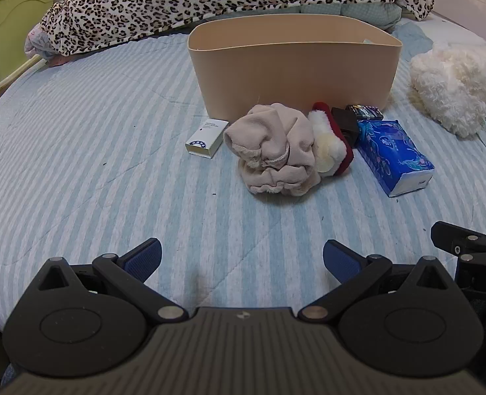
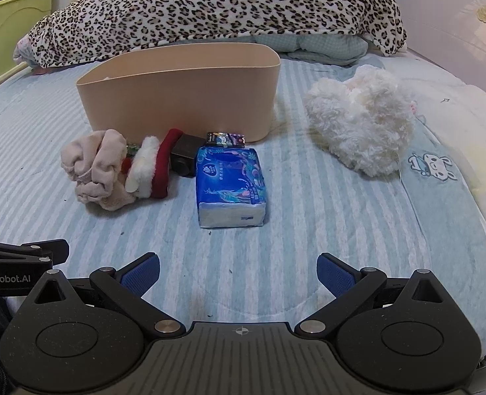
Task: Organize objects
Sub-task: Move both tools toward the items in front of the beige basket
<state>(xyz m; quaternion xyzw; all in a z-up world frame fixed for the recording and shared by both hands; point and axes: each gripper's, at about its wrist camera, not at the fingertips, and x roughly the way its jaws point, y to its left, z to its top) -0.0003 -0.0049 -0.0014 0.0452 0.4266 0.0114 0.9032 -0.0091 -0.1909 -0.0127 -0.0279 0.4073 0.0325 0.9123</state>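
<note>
Both tools are hanging low over the bed [image 1: 78, 164], and both are wide open with nothing in them. The left tool [image 1: 242, 260] is pointing at the pink cloth [image 1: 272, 151]. The right tool [image 2: 238, 271] is pointing at the tissue pack [image 2: 231, 184].

Some things could go wrong from here. The cloth is soft and bunched up, so it may be slipping or only partly lifting if the tool is pinching just a fold. The red sock [image 1: 333, 144] is touching the cloth, so it may be getting dragged along too. The tissue pack is squishy and may be bending in a pinch. The two tools are close side by side, so they may be bumping each other.

The things are lying in a row just in front of the bin [image 1: 292, 65], ahead of both tools and apart from them. A small white box [image 1: 206, 138] is sitting left of the cloth. A fluffy white toy [image 2: 358, 128] is lying to the right of the bin.
</note>
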